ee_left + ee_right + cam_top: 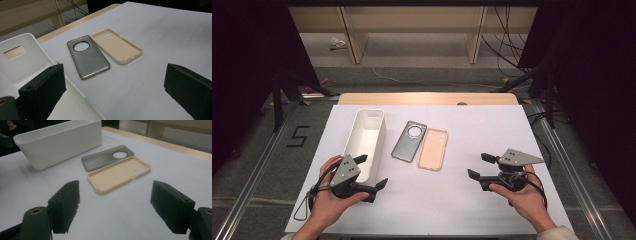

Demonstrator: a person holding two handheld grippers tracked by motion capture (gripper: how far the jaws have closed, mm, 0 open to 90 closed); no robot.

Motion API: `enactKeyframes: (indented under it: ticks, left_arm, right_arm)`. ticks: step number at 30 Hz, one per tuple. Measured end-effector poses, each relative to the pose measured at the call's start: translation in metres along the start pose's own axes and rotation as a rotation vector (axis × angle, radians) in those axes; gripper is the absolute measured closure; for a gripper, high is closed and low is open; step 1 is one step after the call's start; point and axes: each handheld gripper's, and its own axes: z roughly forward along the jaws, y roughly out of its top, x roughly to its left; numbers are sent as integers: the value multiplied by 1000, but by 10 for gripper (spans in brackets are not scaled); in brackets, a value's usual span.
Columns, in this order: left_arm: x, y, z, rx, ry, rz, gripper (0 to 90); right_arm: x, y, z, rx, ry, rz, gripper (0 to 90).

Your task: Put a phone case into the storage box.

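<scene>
Both tools, left (pixel 373 171) and right (pixel 478 166), jaws apart, empty, over white tabletop (pixel 482 130); wooden shelving (pixel 412 25) behind.

White table (pixel 492 125), bin (pixel 367 137), grey case (pixel 408 141), peach case (pixel 433 149)

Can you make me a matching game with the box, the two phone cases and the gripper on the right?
Things:
1. white box
2. grey phone case
3. peach phone case
4. right gripper

Descriptions:
A. has one big round hole
B. open, holding nothing
C. farthest left on the table, long and empty
D. lies between the grey case and the right gripper

Pairs: 1-C, 2-A, 3-D, 4-B
</scene>
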Motion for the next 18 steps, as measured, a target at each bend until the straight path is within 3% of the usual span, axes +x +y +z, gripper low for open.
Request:
enactKeyframes:
  ticks: [5,9,13,18]
  left_arm:
    - [-1,1,1,1,-2,2,76]
    - [-5,6,5,12,-13,12,184]
    - [-9,20,13,21,-10,24,374]
    - [-7,43,38,94,25,20,688]
  right_arm:
    - [0,0,0,1,-1,1,243]
    - [0,0,0,0,-3,1,244]
    - [0,1,0,-3,-7,1,244]
    - [0,1,0,-11,-12,2,244]
